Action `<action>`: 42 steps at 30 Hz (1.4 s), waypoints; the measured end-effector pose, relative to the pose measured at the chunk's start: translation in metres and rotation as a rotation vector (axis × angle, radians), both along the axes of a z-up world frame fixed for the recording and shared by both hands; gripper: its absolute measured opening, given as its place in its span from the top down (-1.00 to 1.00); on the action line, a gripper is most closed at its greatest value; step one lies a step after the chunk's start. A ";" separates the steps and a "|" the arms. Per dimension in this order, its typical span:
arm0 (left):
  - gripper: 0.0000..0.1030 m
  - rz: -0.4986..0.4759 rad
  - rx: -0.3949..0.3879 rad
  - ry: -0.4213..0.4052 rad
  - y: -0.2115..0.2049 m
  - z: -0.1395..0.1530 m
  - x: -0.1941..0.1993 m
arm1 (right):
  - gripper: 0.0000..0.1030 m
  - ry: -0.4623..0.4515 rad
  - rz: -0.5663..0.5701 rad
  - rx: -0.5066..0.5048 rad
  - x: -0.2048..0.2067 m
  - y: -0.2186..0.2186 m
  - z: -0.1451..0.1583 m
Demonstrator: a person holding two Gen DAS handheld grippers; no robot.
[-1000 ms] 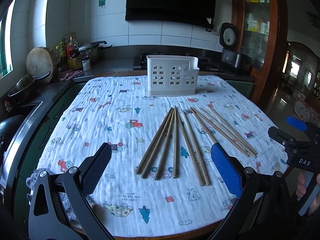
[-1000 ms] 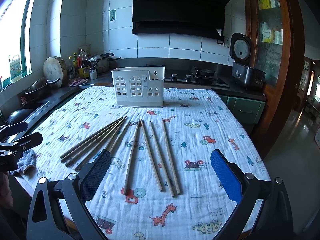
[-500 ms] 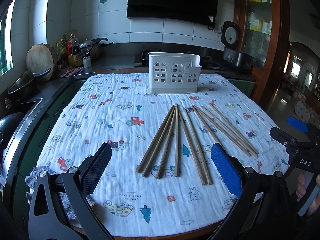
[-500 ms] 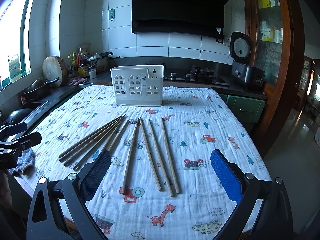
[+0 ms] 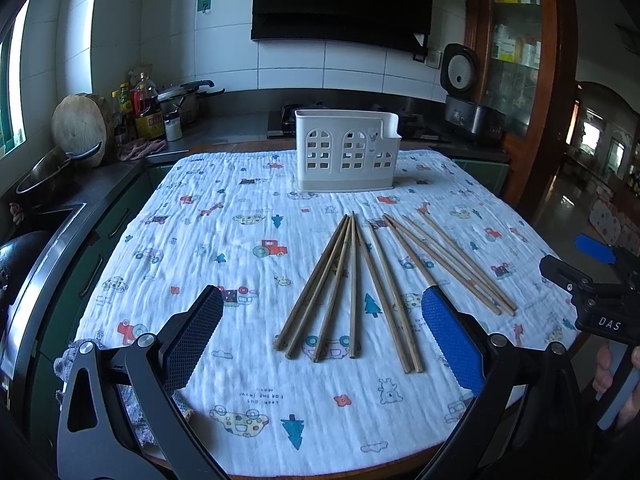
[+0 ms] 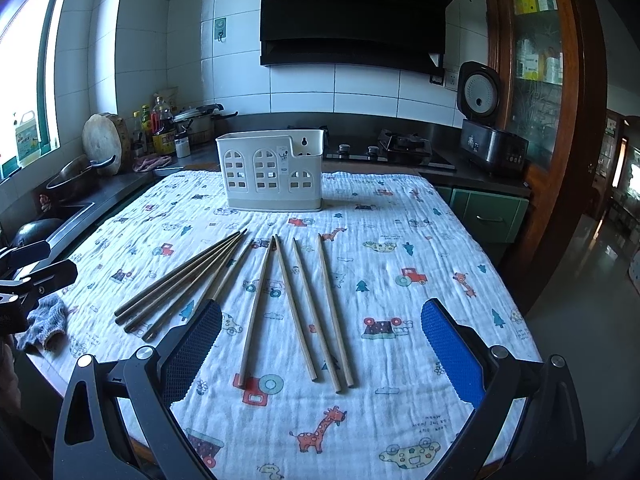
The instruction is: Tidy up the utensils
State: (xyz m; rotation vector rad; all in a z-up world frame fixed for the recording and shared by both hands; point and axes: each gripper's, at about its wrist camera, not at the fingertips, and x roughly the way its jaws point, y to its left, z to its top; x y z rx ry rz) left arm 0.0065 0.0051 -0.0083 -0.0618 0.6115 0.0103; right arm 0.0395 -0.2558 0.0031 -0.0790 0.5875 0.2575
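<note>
Several wooden chopsticks [image 5: 352,284] lie fanned out on the patterned white cloth; they also show in the right wrist view [image 6: 256,304]. A white plastic utensil holder [image 5: 347,151] stands upright at the far side of the table, also in the right wrist view [image 6: 272,174]. My left gripper [image 5: 320,344] is open and empty, held above the near ends of the chopsticks. My right gripper [image 6: 320,348] is open and empty, above the near ends of the right-hand chopsticks. The right gripper also shows at the right edge of the left wrist view [image 5: 592,284].
The table's cloth [image 5: 224,248] reaches the near edge. A kitchen counter with bottles [image 5: 148,108], a pot and a round cutting board [image 5: 80,128] runs along the left. A rice cooker [image 6: 488,136] and stove sit behind. A grey rag [image 6: 44,320] lies at the table's left edge.
Both grippers have risen or tipped slightly; the holder and chopsticks sit a little lower in both views. Nothing was grasped or moved on the table.
</note>
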 end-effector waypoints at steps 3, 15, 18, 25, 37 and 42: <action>-0.91 0.003 -0.003 0.007 0.000 0.000 0.001 | -0.88 -0.002 0.003 0.002 -0.001 -0.001 0.000; -0.90 0.005 -0.001 0.007 0.002 -0.001 0.002 | -0.88 0.000 0.010 0.001 -0.003 0.001 0.002; -0.90 0.009 -0.001 0.011 0.004 -0.002 0.003 | -0.88 0.003 0.012 0.004 -0.002 0.001 0.002; -0.88 0.022 0.014 0.006 0.010 -0.003 0.003 | -0.88 0.018 0.012 0.002 0.003 -0.001 -0.003; -0.35 0.022 0.011 0.073 0.033 -0.024 0.021 | -0.86 0.039 0.030 0.005 0.022 -0.012 -0.014; -0.02 -0.022 0.036 0.117 0.035 -0.036 0.038 | -0.84 0.061 0.038 -0.005 0.033 -0.014 -0.022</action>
